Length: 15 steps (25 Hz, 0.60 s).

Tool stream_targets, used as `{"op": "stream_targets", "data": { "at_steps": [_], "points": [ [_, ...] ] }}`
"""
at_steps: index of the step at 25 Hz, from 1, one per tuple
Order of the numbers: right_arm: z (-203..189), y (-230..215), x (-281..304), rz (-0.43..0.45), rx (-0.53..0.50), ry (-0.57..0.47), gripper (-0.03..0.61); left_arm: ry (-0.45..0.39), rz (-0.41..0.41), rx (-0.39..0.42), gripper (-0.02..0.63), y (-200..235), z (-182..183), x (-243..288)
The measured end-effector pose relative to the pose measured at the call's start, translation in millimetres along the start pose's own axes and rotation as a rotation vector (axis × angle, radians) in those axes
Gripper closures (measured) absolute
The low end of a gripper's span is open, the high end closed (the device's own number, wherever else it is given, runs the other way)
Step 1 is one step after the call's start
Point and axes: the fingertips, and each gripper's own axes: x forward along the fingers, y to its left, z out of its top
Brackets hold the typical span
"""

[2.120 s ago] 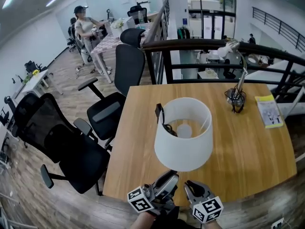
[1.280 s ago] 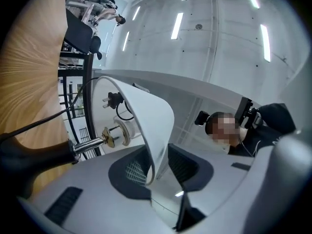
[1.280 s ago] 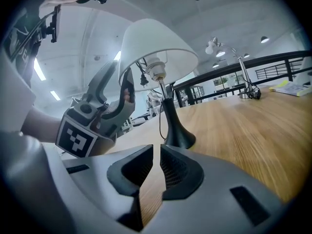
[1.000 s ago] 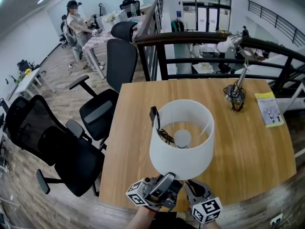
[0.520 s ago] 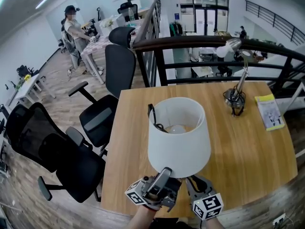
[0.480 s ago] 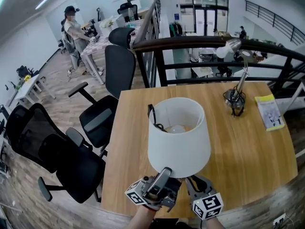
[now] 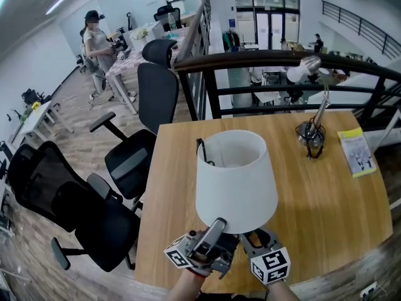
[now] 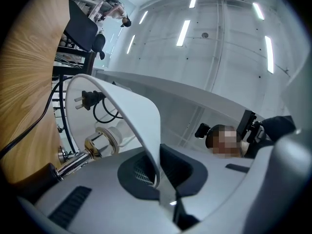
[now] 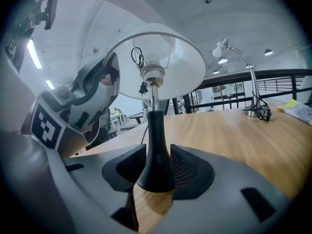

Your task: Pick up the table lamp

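Head view: shows the table lamp (image 7: 236, 184) above the near edge of the wooden tabletop (image 7: 326, 193), with the left gripper (image 7: 216, 226) up at its lower rim and the right gripper (image 7: 254, 238) just beside, lower down.

Left gripper view: pinches the thin white lampshade (image 8: 131, 111) wall between tightly closed jaws.

Right gripper view: straddles the lamp's black base (image 9: 155, 150), with jaws just opened and standing apart on either side.
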Motion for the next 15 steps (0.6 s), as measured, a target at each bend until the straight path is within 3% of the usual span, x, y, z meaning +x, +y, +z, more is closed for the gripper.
{"op": "stream_targets", "data": {
  "at_steps": [15],
  "points": [
    [19,-1,55,0.055,-0.017,0.087,0.41,-0.03,-0.001,-0.041,0.603,22,23,11]
  ]
}}
